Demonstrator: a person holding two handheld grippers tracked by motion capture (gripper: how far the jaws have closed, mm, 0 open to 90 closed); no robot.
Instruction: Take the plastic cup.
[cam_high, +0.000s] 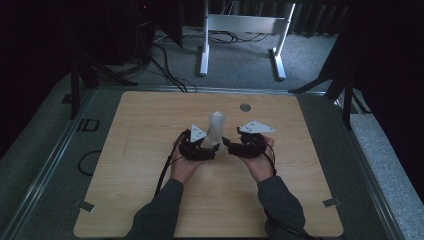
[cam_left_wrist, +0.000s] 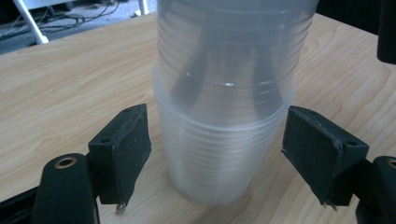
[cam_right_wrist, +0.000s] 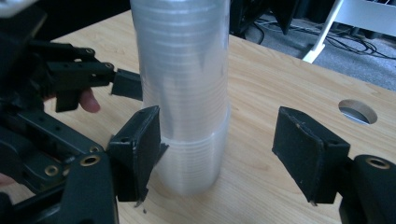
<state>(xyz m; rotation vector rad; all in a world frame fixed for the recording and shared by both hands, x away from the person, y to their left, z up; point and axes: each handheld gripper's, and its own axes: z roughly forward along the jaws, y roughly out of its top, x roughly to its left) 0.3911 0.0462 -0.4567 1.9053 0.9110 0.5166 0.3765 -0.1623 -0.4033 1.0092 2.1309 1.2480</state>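
Cup stack (cam_high: 216, 129) upright, two grippers flanking, jaws spread

"ID" — dark letters on the grey floor (cam_high: 88, 124) left of the table (cam_high: 145, 115)

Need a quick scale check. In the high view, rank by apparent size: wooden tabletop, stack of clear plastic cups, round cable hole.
1. Wooden tabletop
2. Stack of clear plastic cups
3. Round cable hole, the smallest, though it lies farther from the camera.

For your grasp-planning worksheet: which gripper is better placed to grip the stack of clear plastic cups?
Left gripper: it's open with the upright stack of clear plastic cups centred between its jaws. Right gripper has the stack off-centre.
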